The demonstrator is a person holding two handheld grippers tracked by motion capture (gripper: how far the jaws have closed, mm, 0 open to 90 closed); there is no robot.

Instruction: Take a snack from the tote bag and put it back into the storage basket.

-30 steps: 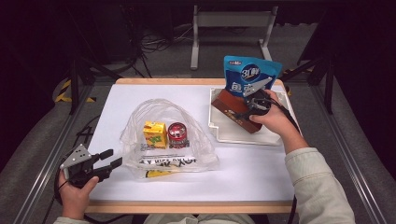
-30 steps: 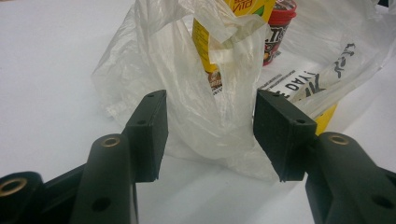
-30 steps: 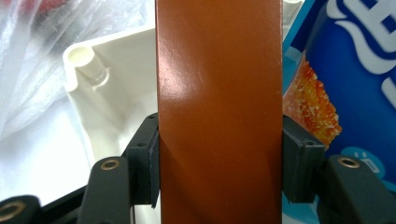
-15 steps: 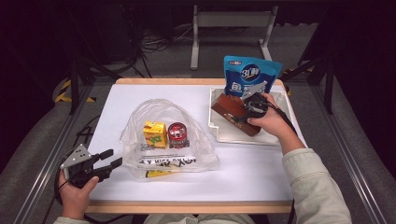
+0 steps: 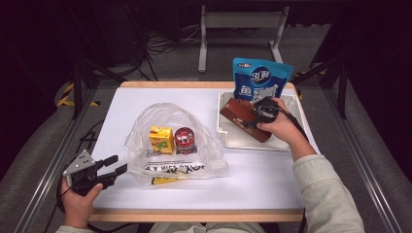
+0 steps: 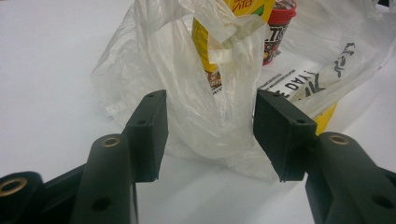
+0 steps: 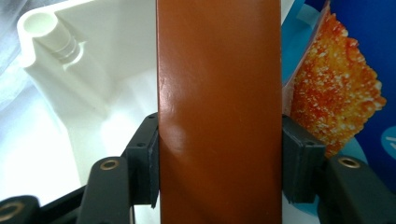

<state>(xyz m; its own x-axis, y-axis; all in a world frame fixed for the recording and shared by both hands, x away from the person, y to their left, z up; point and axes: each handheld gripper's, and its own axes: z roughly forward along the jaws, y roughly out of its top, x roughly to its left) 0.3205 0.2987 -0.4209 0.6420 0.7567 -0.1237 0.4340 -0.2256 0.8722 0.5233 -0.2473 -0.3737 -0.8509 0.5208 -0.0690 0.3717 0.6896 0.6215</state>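
Brown and glossy, the box (image 7: 219, 116) sits clamped between both jaws of the right gripper (image 5: 260, 114), lying in the white tray (image 5: 286, 141) at about 2 o'clock on the table. Its slick faces could let it slip or pivot if lifted fast. The blue snack pouch (image 5: 260, 77) leans just behind it at 12 o'clock and could topple. The left gripper (image 6: 210, 135), jaws wide apart and holding nothing, faces the clear plastic bag (image 5: 170, 145) at 7 o'clock; that limp mouth may collapse.
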